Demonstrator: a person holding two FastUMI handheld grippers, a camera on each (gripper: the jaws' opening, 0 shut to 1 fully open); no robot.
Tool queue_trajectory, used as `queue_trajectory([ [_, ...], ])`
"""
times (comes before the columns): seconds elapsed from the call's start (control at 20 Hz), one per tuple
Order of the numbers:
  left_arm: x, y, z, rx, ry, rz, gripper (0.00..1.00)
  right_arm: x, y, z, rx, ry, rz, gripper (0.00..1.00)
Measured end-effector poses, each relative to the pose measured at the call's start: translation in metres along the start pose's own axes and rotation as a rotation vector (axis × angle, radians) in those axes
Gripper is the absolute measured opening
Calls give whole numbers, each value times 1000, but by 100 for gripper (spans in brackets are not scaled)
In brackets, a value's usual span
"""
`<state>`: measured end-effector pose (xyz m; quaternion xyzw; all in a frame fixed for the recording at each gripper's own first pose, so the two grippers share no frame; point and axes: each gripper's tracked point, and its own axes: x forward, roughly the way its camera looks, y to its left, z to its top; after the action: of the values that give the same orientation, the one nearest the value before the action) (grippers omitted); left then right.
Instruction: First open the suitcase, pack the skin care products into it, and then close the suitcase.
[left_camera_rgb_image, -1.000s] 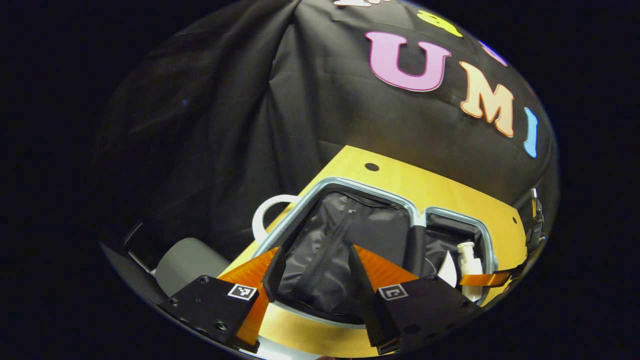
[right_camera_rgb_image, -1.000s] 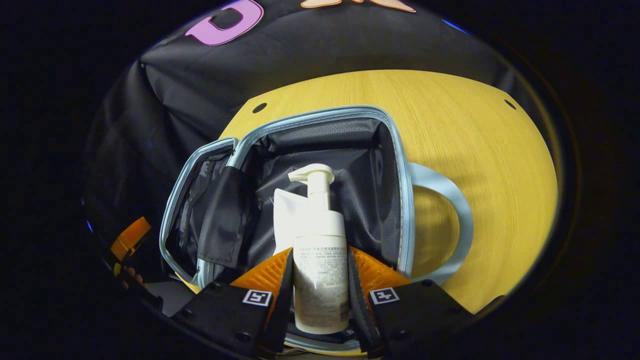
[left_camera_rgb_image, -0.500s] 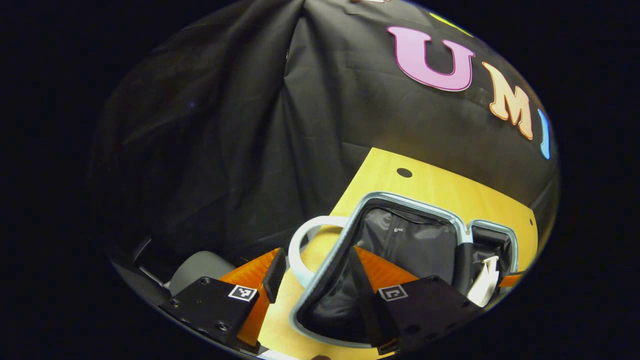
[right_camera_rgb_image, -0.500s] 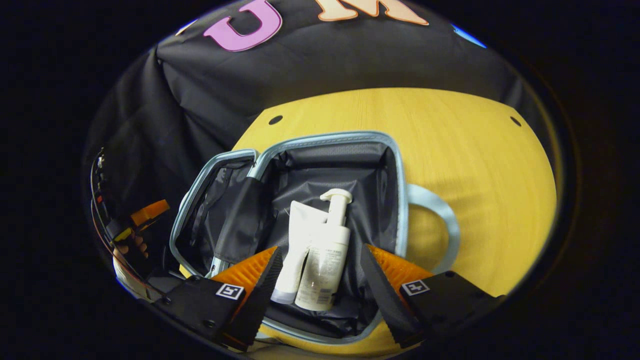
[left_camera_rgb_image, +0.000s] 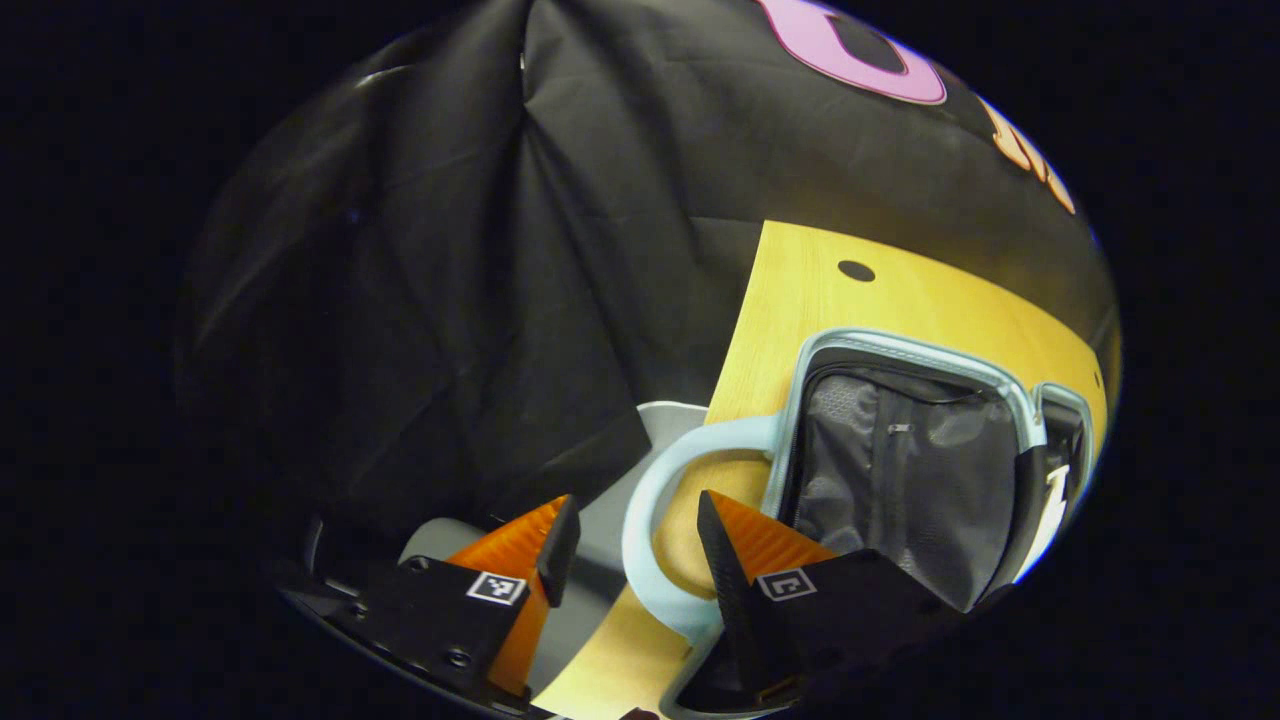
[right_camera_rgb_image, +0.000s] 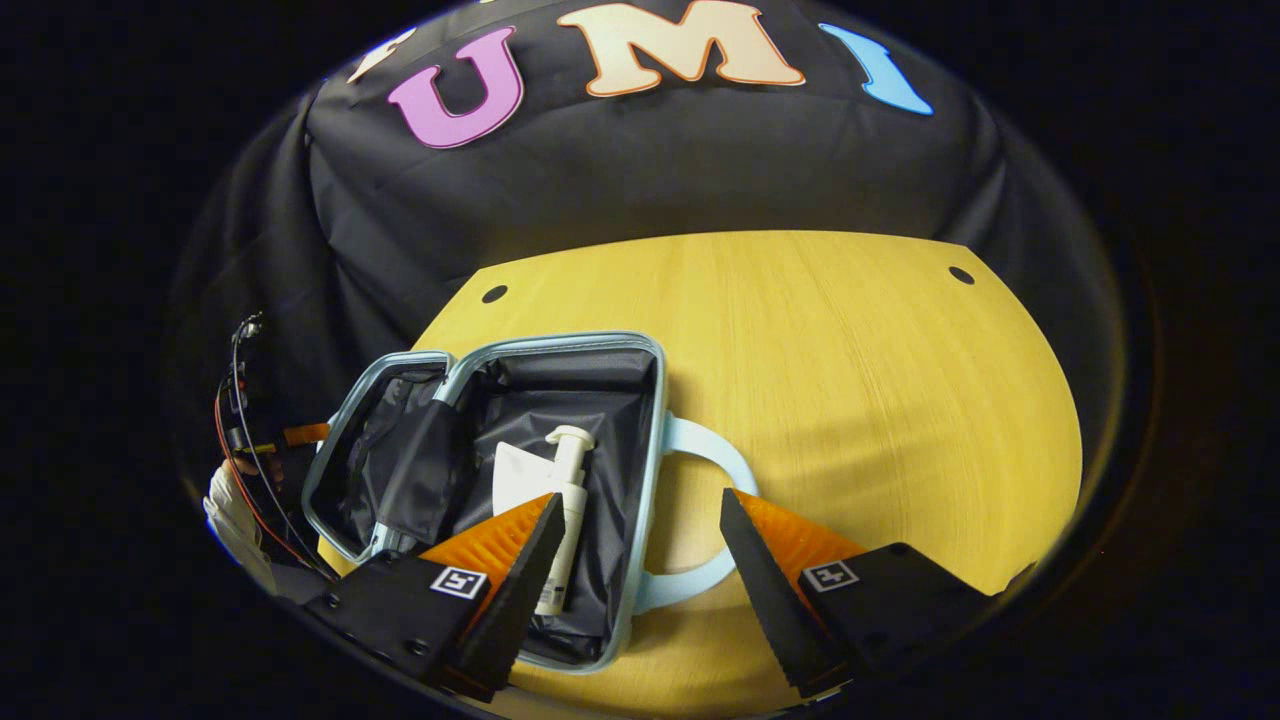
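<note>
We see the suitcase (right_camera_rgb_image: 500, 470) lying open on the yellow tabletop (right_camera_rgb_image: 850, 380). Its two halves are spread flat, and both have dark lining and a light blue rim. In the right gripper view, a white pump bottle (right_camera_rgb_image: 560, 520) lies in the bigger half, and a white tube (right_camera_rgb_image: 515, 480) lies touching it on its left. Both sit just ahead of our right hand-held gripper's (right_camera_rgb_image: 640, 540) left finger. That gripper is spread wide and grasps nothing. The light blue handle (right_camera_rgb_image: 710, 520) of the suitcase curves out on the tabletop between its two fingers. Far off to the left, past the smaller half, we see a hand (right_camera_rgb_image: 235, 500) with wires by it.

In the left gripper view, our left hand-held gripper (left_camera_rgb_image: 630, 535) is also spread apart and holds nothing. The handle loop (left_camera_rgb_image: 650, 510) lies between its fingers, at the tabletop's edge. The open suitcase (left_camera_rgb_image: 900, 470) lies ahead and to the right of it.
</note>
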<state>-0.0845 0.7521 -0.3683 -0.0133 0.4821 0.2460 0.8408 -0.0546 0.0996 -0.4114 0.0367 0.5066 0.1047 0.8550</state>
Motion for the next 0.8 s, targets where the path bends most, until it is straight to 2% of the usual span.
queue_trajectory([
  [0.1,7,2,-1,39,27,6,67,-1,-8,0,19,-1,-14,95],
  [0.15,11,4,-2,53,33,9,66,-2,-11,1,22,-4,-17,98],
  [0.35,20,1,-4,29,71,-48,61,-5,-16,4,23,-19,-28,98],
  [0.4,24,1,-7,24,82,-56,59,-6,-17,4,24,-19,-30,95],
  [0.45,26,0,-11,26,100,-69,59,-5,-18,3,24,-19,-33,98],
  [0.5,29,1,-15,24,113,-79,54,-6,-20,3,24,-20,-36,98],
  [0.55,27,-2,-18,16,145,-106,54,-8,-21,3,23,-21,-39,99],
  [0.65,33,-16,-26,-13,183,-159,40,-9,-24,4,21,-28,-45,98],
  [0.7,34,-14,-30,-24,205,-150,33,-11,-24,5,23,-32,-47,98],
  [0.8,28,-11,-31,-32,221,-132,8,-11,-26,5,27,-36,-50,99],
])
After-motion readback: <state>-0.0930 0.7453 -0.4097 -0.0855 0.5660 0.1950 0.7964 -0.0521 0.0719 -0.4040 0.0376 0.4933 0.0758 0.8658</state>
